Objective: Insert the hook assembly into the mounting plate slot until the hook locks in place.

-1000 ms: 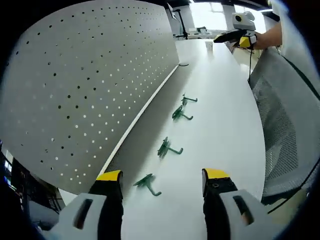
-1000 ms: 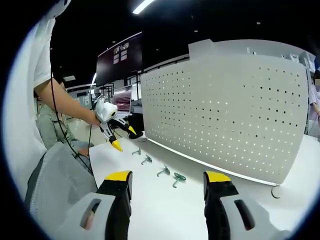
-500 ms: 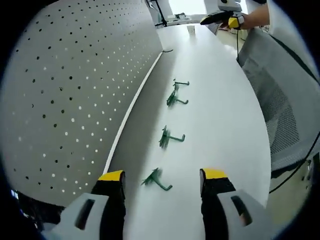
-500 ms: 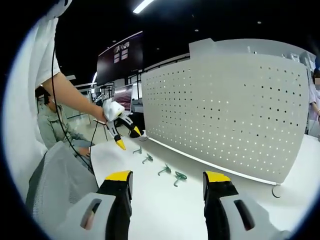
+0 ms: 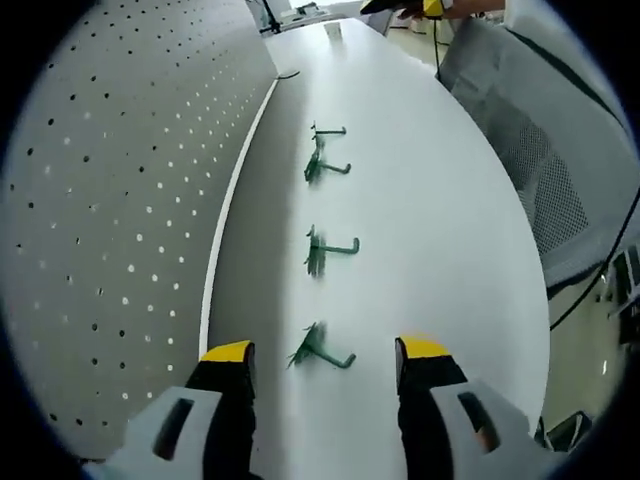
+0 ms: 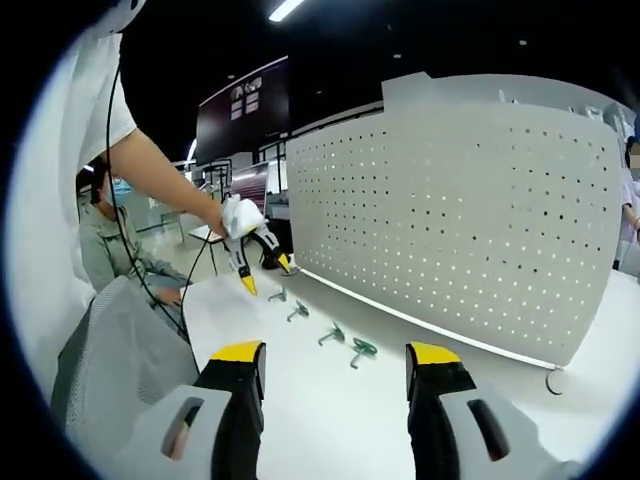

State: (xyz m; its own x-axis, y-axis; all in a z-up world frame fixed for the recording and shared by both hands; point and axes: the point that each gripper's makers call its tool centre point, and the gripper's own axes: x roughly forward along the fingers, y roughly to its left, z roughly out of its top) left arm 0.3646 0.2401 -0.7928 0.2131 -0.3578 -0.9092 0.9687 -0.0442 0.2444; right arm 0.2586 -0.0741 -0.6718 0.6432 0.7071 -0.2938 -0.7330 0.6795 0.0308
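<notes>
The left tongs stand open over the white worktop, yellow tips apart and holding nothing. The nearest green hook lies flat on the worktop between those tips, just ahead of them and touching neither. Beyond it, further out along the same line, lies a second hook, then a third hook and a fourth hook close together. To the left of the tongs the perforated mounting plate rises upright from the worktop, and the row of hooks runs alongside its foot, near but apart from it.

The right tongs are also open and empty, held above the worktop. Ahead of them lie the hooks in a row, well apart from the tips, with the mounting plate standing to the right. At the far end of that row, to the left, a hand holds the left tongs tips down just beside the farthest hook.
</notes>
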